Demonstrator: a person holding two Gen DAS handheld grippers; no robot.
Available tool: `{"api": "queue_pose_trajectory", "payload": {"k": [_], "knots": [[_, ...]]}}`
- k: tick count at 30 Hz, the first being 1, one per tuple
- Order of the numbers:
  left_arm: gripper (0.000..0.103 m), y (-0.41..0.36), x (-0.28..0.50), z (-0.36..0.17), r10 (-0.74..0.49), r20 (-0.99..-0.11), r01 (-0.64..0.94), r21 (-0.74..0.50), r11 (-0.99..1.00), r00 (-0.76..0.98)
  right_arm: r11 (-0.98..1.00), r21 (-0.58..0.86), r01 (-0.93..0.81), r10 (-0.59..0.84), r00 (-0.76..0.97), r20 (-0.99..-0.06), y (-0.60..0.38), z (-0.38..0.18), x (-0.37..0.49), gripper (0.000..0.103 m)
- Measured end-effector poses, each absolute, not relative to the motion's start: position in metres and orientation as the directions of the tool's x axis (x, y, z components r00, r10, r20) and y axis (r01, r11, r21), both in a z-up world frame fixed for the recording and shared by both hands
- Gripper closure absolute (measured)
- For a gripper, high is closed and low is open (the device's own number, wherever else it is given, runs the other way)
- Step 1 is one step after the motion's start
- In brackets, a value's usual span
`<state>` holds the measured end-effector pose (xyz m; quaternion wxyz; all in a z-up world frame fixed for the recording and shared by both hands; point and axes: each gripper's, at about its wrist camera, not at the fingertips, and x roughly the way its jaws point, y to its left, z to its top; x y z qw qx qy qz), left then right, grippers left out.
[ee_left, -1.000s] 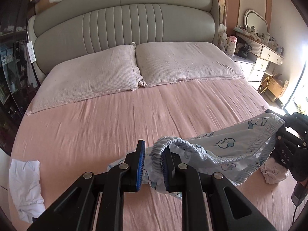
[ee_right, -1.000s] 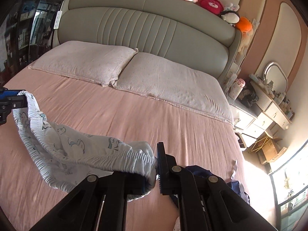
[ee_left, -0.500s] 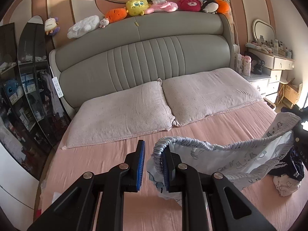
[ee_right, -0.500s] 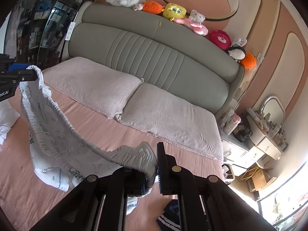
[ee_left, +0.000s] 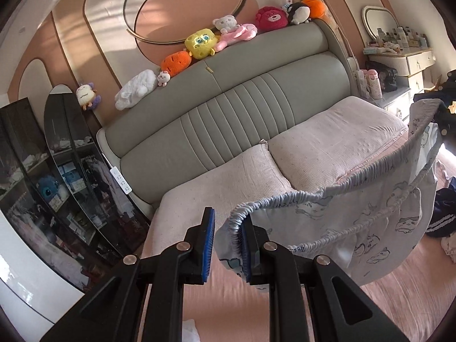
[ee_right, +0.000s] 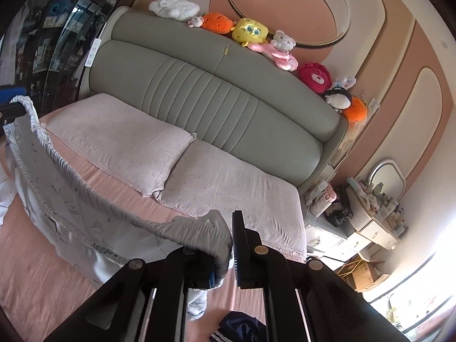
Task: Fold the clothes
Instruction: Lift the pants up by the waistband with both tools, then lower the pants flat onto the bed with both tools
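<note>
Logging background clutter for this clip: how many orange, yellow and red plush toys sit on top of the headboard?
Orange plush toys: 2
Yellow plush toy: 1
Red plush toy: 1
Total: 4

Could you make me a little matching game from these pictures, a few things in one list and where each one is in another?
Things:
1. yellow plush
2. printed shorts
3. pillows
4. navy garment

Places:
A. stretched by the waistband between both grippers
B. lying on the pink sheet
C. on top of the headboard
D. against the headboard's foot

Pairs: 1-C, 2-A, 3-D, 4-B
</note>
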<state>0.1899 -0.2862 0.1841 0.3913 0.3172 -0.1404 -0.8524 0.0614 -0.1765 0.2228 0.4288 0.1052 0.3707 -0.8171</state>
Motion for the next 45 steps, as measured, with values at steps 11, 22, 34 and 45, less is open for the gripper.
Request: {"api": "queue_pose_trajectory", "payload": {"k": [11, 22, 34, 45], "knots": [[0.088, -0.313, 0.151, 0.21, -0.823, -0.373, 0.545, 0.62, -0.564, -0.428, -0.49, -0.417, 0.766, -0.597, -0.643, -0.48, -0.249, 0.235, 0.02, 0.097], [0.087, -0.349, 0.109, 0.203, -0.819, -0.296, 0.643, 0.511, -0.57, -0.491, -0.606, -0.523, 0.599, -0.552, -0.79, -0.265, -0.257, 0.243, 0.008, 0.096], [0.087, -0.302, 0.18, 0.007, -0.592, -0.616, 0.398, 0.439, -0.805, -0.519, -0.267, -0.455, 0.85, -0.424, -0.527, -0.736, -0.175, 0.012, 0.059, 0.095], [0.087, -0.279, 0.212, -0.096, -0.469, -0.791, 0.274, 0.386, -0.881, -0.392, -0.217, -0.229, 0.949, -0.288, -0.286, -0.914, -0.123, -0.09, 0.082, 0.095]]}}
